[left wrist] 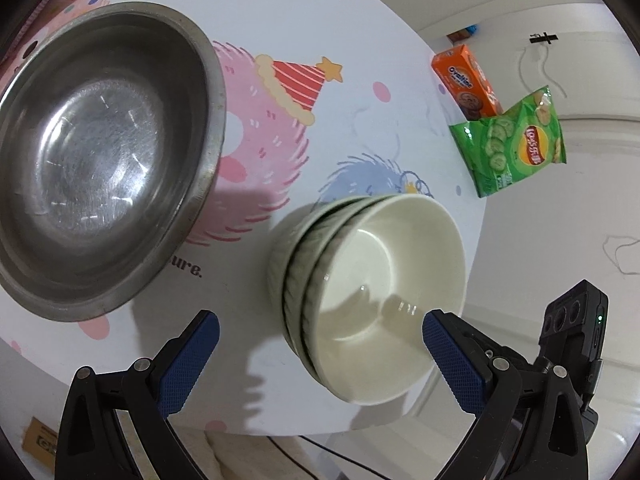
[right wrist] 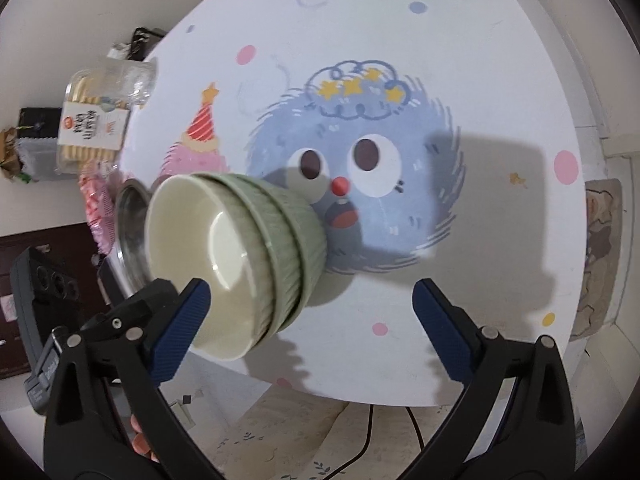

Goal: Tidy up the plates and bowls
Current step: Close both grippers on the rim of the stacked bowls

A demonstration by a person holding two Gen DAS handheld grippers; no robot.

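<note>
A stack of three pale green ribbed bowls (left wrist: 372,296) stands on the round table near its front edge; it also shows in the right wrist view (right wrist: 236,256). A large steel bowl (left wrist: 96,160) sits to its left, its rim visible in the right wrist view (right wrist: 130,236). My left gripper (left wrist: 320,356) is open, its right blue pad (left wrist: 452,364) at the stack's near rim. My right gripper (right wrist: 312,328) is open and empty, its left pad (right wrist: 180,328) just in front of the stack.
The table (left wrist: 288,24) has a cartoon-printed cloth. An orange Ovaltine box (left wrist: 466,80) and a green Lay's bag (left wrist: 512,144) lie at its far right edge. A clear cookie container (right wrist: 100,120) stands at the left edge in the right wrist view.
</note>
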